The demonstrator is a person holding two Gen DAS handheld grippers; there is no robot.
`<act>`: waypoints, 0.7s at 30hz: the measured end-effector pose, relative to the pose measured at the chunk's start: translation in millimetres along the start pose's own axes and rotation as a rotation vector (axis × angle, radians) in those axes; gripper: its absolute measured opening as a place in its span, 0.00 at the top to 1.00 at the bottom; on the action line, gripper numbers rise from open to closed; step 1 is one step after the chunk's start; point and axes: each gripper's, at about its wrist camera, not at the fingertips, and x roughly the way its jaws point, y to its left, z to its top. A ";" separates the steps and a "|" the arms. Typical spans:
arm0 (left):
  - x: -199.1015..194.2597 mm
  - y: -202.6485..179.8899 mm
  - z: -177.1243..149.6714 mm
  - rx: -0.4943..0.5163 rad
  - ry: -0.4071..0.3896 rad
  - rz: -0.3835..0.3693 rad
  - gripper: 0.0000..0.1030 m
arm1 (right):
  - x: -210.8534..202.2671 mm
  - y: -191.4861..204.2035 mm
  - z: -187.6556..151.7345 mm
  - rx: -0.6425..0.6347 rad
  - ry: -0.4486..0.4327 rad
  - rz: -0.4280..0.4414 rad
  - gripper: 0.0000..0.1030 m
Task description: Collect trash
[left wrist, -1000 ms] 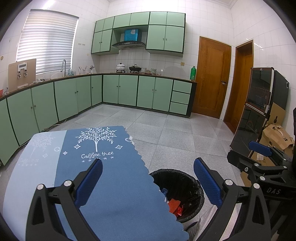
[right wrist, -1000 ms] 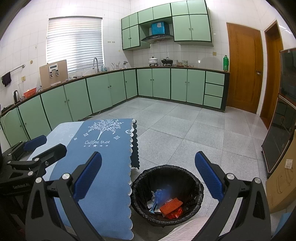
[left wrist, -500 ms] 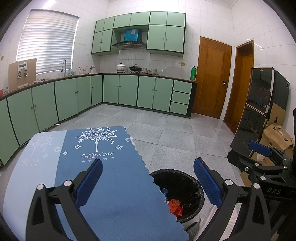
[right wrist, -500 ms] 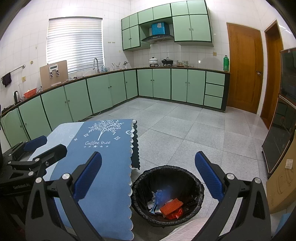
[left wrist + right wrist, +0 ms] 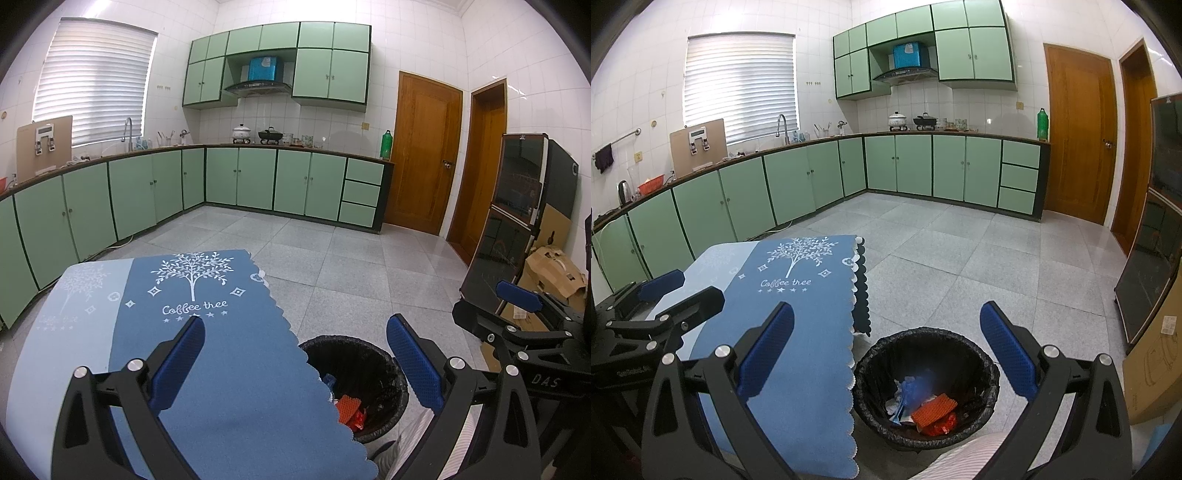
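A black-lined trash bin (image 5: 982, 373) stands on the floor beside the table; it also shows in the left wrist view (image 5: 373, 354). Inside lie an orange wrapper (image 5: 932, 408), a red piece (image 5: 943, 424) and blue and white scraps (image 5: 908, 387). My left gripper (image 5: 295, 358) is open and empty above the blue tablecloth (image 5: 207, 350). My right gripper (image 5: 886, 347) is open and empty above the bin and the table edge. Each gripper shows in the other's view: the right (image 5: 517, 295), the left (image 5: 661, 286).
The table under the cloth (image 5: 798, 317) has a scalloped edge next to the bin. Green cabinets (image 5: 258, 181) line the far walls. A black appliance (image 5: 517, 221) and cardboard boxes (image 5: 554, 273) stand at the right. Grey tiled floor (image 5: 960, 254) lies ahead.
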 end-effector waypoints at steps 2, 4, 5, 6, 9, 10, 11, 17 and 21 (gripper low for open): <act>-0.2 0.2 -0.1 0.000 0.000 0.000 0.06 | -0.1 0.0 -1.1 0.000 -0.001 0.001 0.05; 0.0 0.1 -0.2 0.000 0.001 0.001 0.06 | 0.1 -0.5 -0.3 0.002 0.000 0.002 0.05; -0.2 0.4 -0.3 0.001 0.001 0.000 0.06 | 0.0 0.4 -1.3 0.001 -0.001 -0.001 0.05; -0.1 0.1 -0.2 0.001 0.000 -0.001 0.06 | 0.0 0.4 -1.3 0.001 -0.001 -0.001 0.05; 0.1 0.9 -0.7 -0.001 0.001 -0.002 0.06 | 2.4 1.4 -2.8 0.001 0.002 -0.001 0.05; 0.9 -1.2 -0.3 0.000 0.001 -0.001 0.06 | 2.4 1.4 -2.7 0.000 0.002 -0.002 0.05; 0.9 -1.0 -0.4 0.000 0.001 0.000 0.06 | 2.5 1.3 -2.6 0.000 0.002 -0.001 0.05; 1.0 -0.4 -0.5 0.000 0.003 0.000 0.06 | 2.6 1.3 -3.0 0.001 0.002 -0.001 0.05; 2.2 -1.4 -1.4 -0.001 0.005 0.001 0.06 | 3.1 1.2 -2.8 0.000 0.003 -0.002 0.05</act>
